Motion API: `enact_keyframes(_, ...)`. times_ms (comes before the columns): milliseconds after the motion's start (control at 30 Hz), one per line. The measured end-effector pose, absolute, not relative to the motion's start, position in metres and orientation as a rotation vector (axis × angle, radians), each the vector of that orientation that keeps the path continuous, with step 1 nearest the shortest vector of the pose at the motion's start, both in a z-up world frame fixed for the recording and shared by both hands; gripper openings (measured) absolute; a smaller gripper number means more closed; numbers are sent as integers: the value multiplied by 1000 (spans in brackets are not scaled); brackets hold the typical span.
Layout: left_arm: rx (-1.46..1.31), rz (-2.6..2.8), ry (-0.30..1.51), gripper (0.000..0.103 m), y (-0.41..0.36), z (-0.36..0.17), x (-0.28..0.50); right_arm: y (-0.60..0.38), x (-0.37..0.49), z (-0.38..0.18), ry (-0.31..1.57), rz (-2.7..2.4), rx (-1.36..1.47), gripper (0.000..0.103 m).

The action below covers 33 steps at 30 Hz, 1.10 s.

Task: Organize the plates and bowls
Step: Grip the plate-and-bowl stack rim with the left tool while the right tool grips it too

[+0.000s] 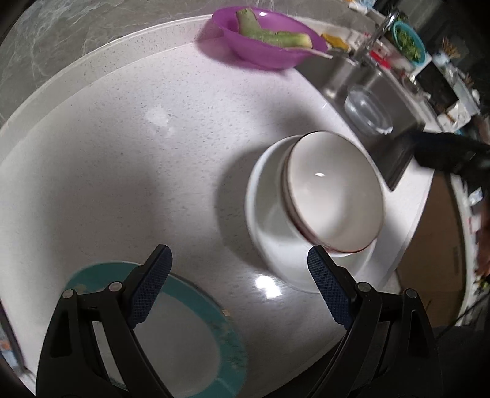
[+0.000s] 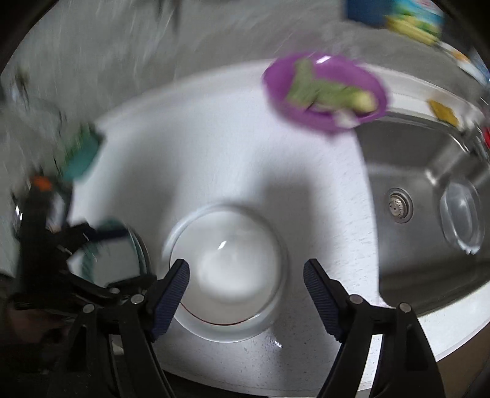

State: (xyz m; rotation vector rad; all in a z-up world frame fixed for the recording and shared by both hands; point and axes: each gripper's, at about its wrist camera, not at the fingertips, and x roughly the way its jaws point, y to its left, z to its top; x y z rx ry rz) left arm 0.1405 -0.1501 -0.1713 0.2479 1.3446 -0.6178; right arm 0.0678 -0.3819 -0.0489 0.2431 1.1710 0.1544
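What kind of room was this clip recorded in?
Most likely a home kitchen: a stainless steel sink with a faucet set into a speckled white countertop, and a purple bowl of vegetable scraps beside stacked white bowls.

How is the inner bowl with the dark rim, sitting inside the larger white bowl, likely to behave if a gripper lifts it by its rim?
The inner bowl looks glazed and shiny, so it is probably slippery between the pads and breakable if dropped. It sits tilted in the larger white bowl, so it may rock or slide when nudged. It looks rigid, likely ceramic, so fairly heavy for its size.
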Motion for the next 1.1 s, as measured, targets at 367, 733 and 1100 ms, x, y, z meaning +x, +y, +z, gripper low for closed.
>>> enact_keyframes(367, 488, -672, 1410, 89, -176, -203, 170, -415, 17, -114, 1277, 103, 497, 35)
enact_keyframes(733, 602, -741, 1429, 89, -196, -235, 188, -380, 33, -158, 1341, 73, 517, 35)
enact_keyframes(1100, 682, -813, 1433, 84, -218, -248, 210, -368, 43, -179, 1331, 20, 554, 33)
